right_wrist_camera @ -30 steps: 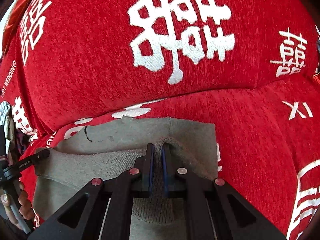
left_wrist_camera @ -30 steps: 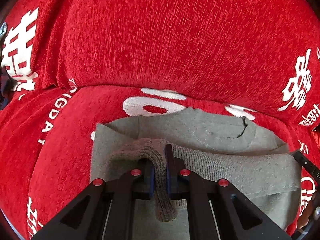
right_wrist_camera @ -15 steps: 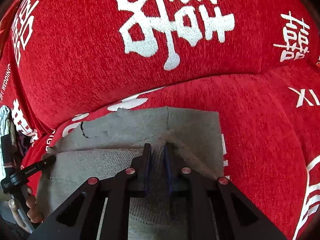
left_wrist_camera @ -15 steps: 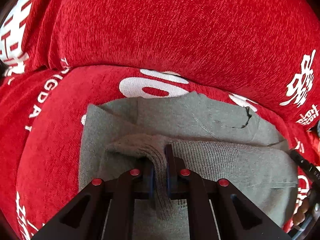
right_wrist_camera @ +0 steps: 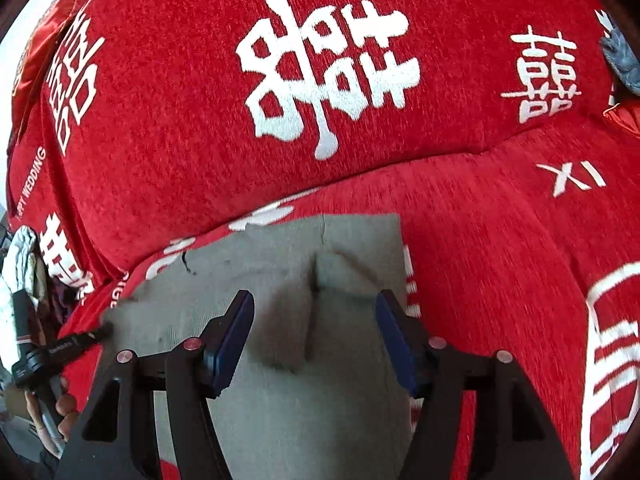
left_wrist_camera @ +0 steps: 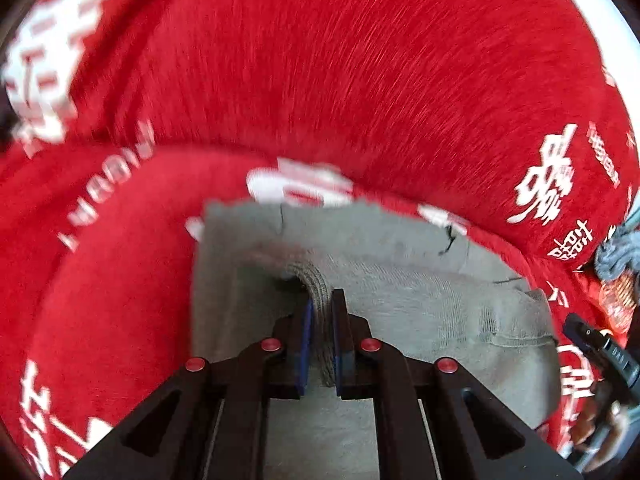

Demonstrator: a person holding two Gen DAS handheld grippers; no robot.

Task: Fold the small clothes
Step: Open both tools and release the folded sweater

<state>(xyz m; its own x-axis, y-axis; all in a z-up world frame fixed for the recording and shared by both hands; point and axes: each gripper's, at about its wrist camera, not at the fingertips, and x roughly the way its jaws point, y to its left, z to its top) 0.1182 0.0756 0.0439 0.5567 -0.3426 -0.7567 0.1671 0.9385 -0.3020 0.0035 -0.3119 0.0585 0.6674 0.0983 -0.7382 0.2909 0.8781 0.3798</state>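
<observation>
Left tongs (left_wrist_camera: pixel 320 340) clamped on a bunched ribbed fold of the grey garment (left_wrist_camera: pixel 420 312); right tongs (right_wrist_camera: pixel 316 336) opening, pads off the cloth, a loose raised pleat between them. Garment lies flat on the red sofa seat cushion (right_wrist_camera: pixel 500 260), long axis left-right, far edge near the backrest (right_wrist_camera: pixel 320 80), so left is the only hand holding.

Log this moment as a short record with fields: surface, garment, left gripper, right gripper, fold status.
surface: red sofa cover with white characters
garment: grey knit garment lying flat on the seat, lower edge folded up over itself
left gripper: left gripper shut on a pinched ridge of the garment's ribbed edge
right gripper: right gripper with jaws opening, pads clear of the cloth, a small ridge of cloth between them
fold status: folded edge laid down on the right side, left side not yet let go
</observation>
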